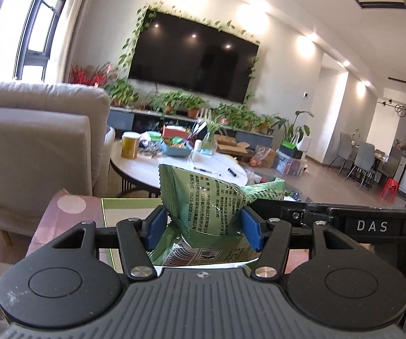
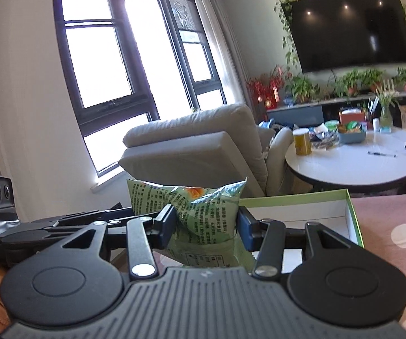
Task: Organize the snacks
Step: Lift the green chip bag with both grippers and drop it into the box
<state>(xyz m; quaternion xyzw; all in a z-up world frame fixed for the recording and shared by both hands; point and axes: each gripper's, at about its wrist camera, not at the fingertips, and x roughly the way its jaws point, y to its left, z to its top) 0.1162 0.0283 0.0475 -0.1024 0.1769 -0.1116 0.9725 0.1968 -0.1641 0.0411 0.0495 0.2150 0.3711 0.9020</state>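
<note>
Beyond both sets of fingers stands the room's furniture: a beige armchair (image 2: 191, 147) ahead of the right fingers and to the left of the left ones, and past it a round white table (image 2: 355, 166) with a yellow canister (image 2: 302, 141), a blue tub of snacks (image 2: 351, 135) and two pens on it

Nearer, just past the fingertips and below them, an open green-edged box (image 2: 310, 212) sits on a pink spotted cloth (image 2: 395, 226); its white inside looks bare where it shows. In the left wrist view the same box (image 1: 129, 212) lies under and to the left of the fingers

The green snack packet (image 1: 203, 206) is caught between the two grippers. The left gripper (image 1: 203, 227) has its blue pads pinching the packet's crumpled lower end, and the right gripper (image 2: 204, 226) is clamped on the packet (image 2: 197, 212) the same way, the foil bunched between its pads. Each view shows the other tool reaching in from the side, so both seem to share one packet, held clear above the box

Judged from this, the step in hand is carrying the packet to the box. The next move calls for lowering it over the white floor of the box, then letting both pairs of fingers part together, so the packet drops flat rather than swinging from one corner
</note>
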